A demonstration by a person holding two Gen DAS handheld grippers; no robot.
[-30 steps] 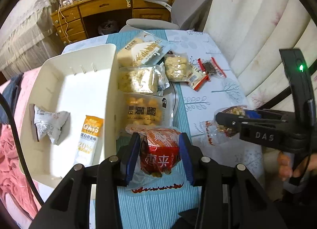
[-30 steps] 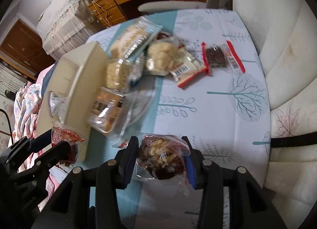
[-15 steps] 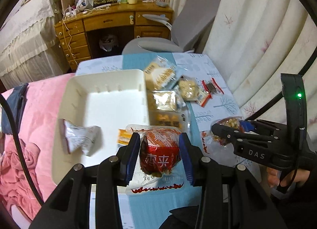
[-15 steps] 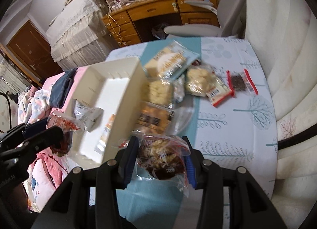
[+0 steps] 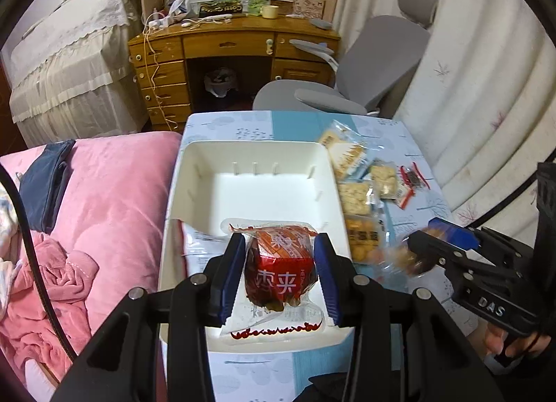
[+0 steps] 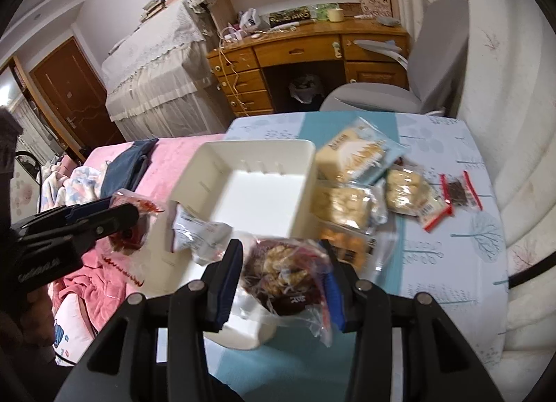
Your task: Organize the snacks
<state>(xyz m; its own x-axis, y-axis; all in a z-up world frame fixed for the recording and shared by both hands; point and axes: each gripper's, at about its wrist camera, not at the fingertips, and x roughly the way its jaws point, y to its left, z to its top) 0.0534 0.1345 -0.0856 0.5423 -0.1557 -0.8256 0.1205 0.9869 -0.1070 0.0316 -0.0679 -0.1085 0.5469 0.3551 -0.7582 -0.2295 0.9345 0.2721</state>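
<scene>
My left gripper [image 5: 279,273] is shut on a red snack packet [image 5: 281,276] and holds it above the near end of the white bin [image 5: 257,190]. My right gripper [image 6: 283,283] is shut on a clear bag of brown snacks [image 6: 281,276], held over the bin's near right corner [image 6: 243,332]. It shows at the right of the left wrist view [image 5: 413,256]. A silver packet [image 6: 198,231] lies in the bin [image 6: 257,193]. Several snack packs [image 6: 351,207] lie on the table to the right of the bin.
A pink blanket [image 5: 104,214] covers a bed left of the table. The patterned tablecloth [image 6: 451,249] holds a small red-edged packet [image 6: 458,193]. A grey chair [image 5: 365,64] and a wooden desk [image 5: 229,54] stand beyond the table. White curtains [image 5: 486,89] hang on the right.
Both grippers have risen and pulled back with their packets. The left one has shifted left, from beside the bin to above its near end.
</scene>
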